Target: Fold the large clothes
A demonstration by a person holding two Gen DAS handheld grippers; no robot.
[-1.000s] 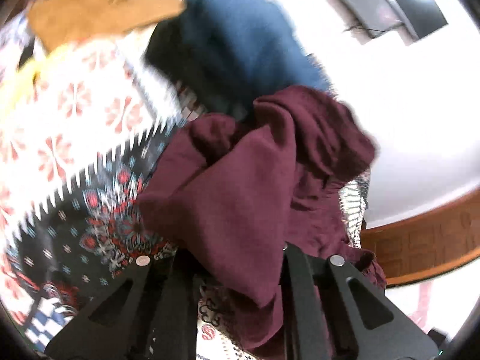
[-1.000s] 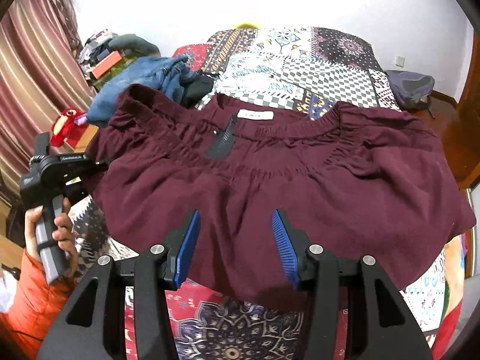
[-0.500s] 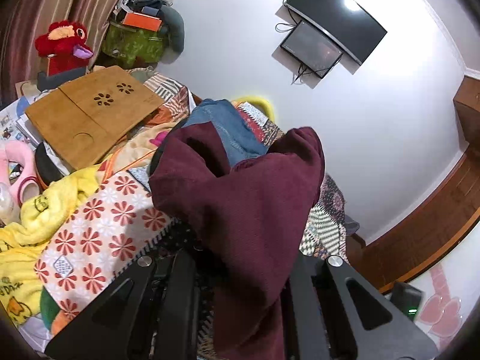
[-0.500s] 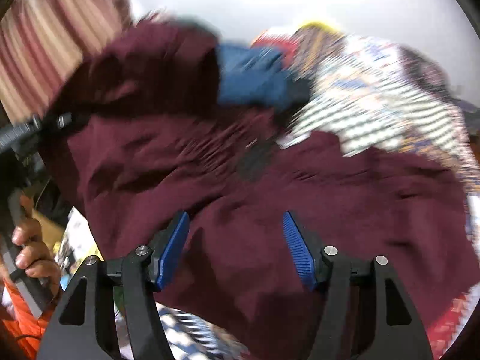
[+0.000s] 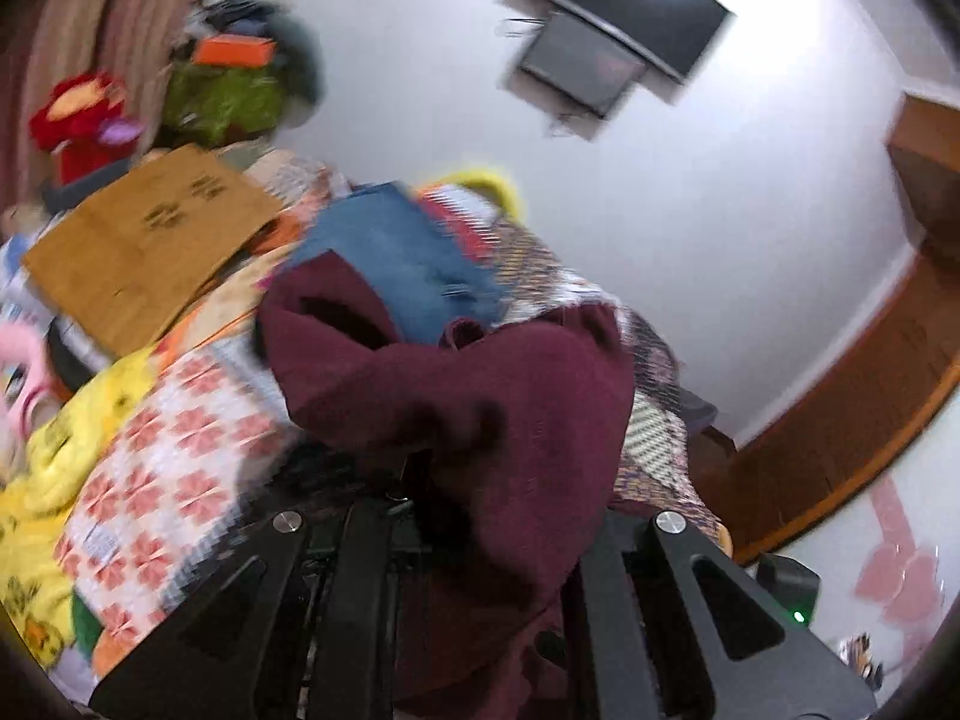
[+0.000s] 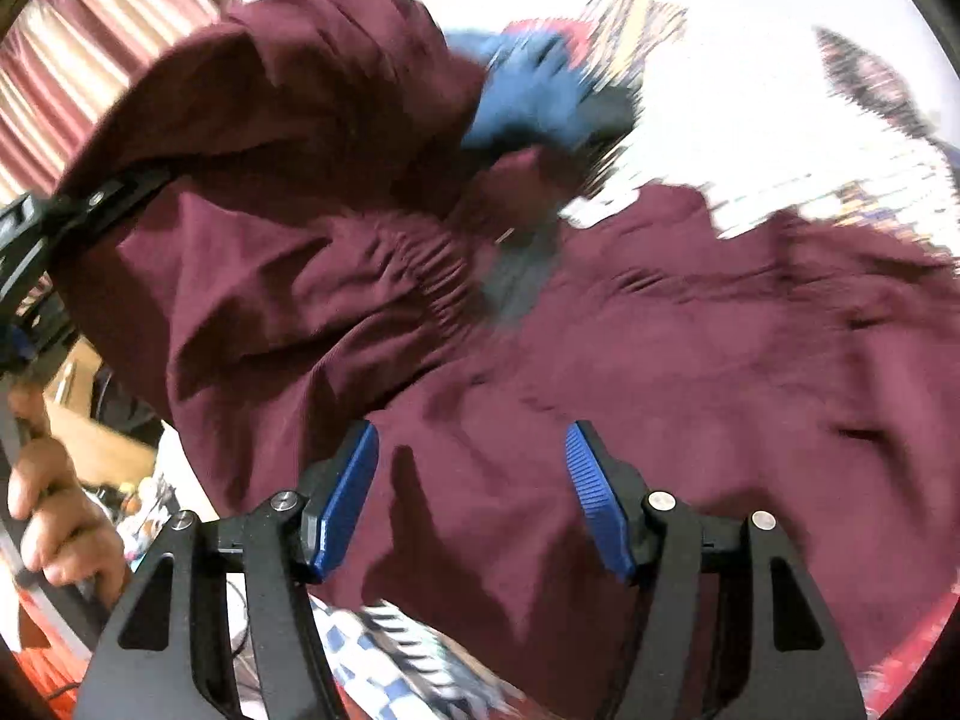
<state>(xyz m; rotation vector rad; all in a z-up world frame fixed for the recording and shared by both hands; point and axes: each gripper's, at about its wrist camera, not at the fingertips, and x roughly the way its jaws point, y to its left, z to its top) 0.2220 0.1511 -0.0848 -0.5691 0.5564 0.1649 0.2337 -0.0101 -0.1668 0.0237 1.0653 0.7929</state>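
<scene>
A large maroon garment with a gathered elastic waistband lies over the patterned bed. My left gripper is shut on its left edge and holds that part lifted, so maroon cloth drapes over its fingers. In the right wrist view the left gripper shows at the far left with the cloth raised over it. My right gripper is open with blue pads, just above the garment's near hem and holding nothing.
A blue denim garment lies behind the maroon one. A wooden lap desk, a yellow blanket and a red plush toy sit to the left. A wall-mounted screen hangs on the white wall.
My left gripper has lifted the garment's left edge up and inward. My right gripper has moved closer over the cloth, still open. Both views are motion-blurred.
</scene>
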